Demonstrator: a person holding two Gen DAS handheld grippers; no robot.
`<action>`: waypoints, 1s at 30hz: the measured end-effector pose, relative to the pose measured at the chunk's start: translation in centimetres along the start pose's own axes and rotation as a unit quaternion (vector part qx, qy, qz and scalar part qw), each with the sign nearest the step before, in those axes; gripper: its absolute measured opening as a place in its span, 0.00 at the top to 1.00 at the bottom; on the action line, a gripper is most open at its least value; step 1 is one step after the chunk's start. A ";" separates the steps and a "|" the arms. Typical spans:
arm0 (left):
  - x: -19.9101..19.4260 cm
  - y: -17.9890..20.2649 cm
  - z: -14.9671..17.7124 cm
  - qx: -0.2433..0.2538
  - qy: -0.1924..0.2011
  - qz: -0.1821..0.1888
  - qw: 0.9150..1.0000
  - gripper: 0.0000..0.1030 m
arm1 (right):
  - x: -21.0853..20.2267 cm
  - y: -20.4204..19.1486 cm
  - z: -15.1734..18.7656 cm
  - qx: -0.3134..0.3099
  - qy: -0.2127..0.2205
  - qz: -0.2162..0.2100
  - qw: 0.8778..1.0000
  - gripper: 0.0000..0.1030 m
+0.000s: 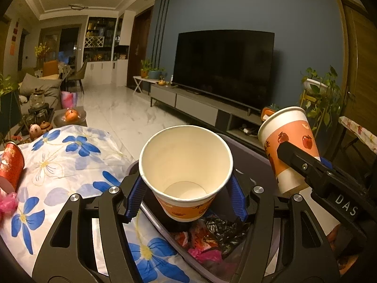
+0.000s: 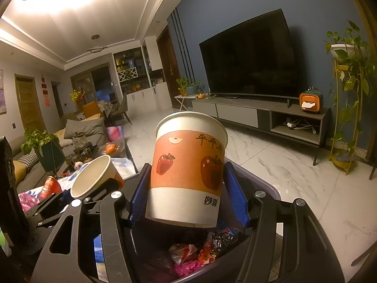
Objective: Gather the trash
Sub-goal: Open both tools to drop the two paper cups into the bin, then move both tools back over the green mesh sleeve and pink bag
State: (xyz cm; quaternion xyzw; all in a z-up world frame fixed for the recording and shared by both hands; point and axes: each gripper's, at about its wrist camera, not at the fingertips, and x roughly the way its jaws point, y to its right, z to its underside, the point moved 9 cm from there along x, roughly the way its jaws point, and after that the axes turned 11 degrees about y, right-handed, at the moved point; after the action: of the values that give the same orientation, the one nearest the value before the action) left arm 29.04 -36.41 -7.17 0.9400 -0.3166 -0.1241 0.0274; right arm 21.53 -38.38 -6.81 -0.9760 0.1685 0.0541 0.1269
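Note:
My left gripper [image 1: 186, 200] is shut on an empty orange-and-white paper cup [image 1: 186, 165], mouth tilted toward the camera, held above a dark trash bin [image 1: 179, 243]. The bin holds crumpled wrappers [image 1: 207, 238] and pink scraps. My right gripper [image 2: 188, 198] is shut on a second apple-printed paper cup [image 2: 188, 165], upright, over the same bin [image 2: 259, 184]. In the left wrist view that second cup [image 1: 287, 146] shows at right with the right gripper's black finger across it. The first cup [image 2: 94, 176] appears at left in the right wrist view.
A table with a blue-flower cloth [image 1: 66, 160] lies left of the bin, with a red cup [image 1: 10, 165] on its side. A tea set [image 1: 37, 115] and sofa stand beyond. A TV [image 1: 223, 63] on a low cabinet and marble floor [image 2: 294, 169] lie ahead.

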 end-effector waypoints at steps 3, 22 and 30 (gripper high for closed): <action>0.2 -0.2 0.1 -0.004 -0.004 0.002 1.000 0.40 | 0.3 -0.1 0.1 0.001 -0.003 -0.002 1.000 0.41; -0.7 -1.7 0.5 -0.028 0.001 0.001 1.000 0.15 | -0.7 0.6 -1.0 0.019 0.032 0.009 0.999 0.20; -5.0 -4.6 0.5 -0.022 0.021 -0.051 0.998 0.14 | -2.7 -1.0 -0.4 -0.009 0.046 0.008 0.999 0.15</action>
State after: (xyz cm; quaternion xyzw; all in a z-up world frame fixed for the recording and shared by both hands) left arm 27.78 -29.76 -7.13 0.9566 -0.2645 -0.1123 0.0486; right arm 19.39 -36.71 -5.81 -0.9772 0.1812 0.0119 0.1101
